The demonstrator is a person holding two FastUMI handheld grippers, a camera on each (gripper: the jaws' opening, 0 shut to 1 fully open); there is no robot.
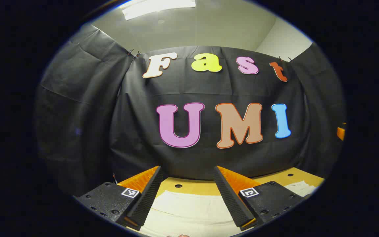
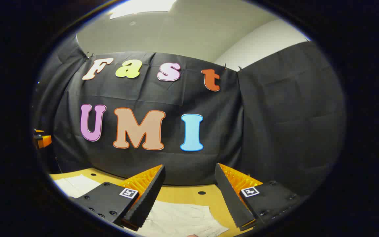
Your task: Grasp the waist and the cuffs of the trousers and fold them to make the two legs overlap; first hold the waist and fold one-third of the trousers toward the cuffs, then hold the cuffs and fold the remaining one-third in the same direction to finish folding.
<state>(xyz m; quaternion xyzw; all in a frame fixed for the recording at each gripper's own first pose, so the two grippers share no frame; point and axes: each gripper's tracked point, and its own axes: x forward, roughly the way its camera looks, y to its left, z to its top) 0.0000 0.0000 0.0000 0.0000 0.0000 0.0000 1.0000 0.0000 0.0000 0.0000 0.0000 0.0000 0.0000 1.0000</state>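
Both grippers are held level above the near side of the table [image 1: 192,187], pointing toward the black cloth wall [image 1: 137,131] at the back of the booth. In the left gripper view, the left gripper [image 1: 188,191] has its jaws released, spread wide with nothing between them. The pale trousers [image 1: 189,207] lie flat on the table just below and ahead of it, their cloth showing in the gap between the two fingers, and another pale part lies off to the right.

In the right gripper view, the right gripper [image 2: 189,191] likewise has its jaws spread wide and holds nothing. The trousers [image 2: 183,219] lie on the table [image 2: 189,194] beneath it, their edge ending between the fingers, with bare wood beyond.
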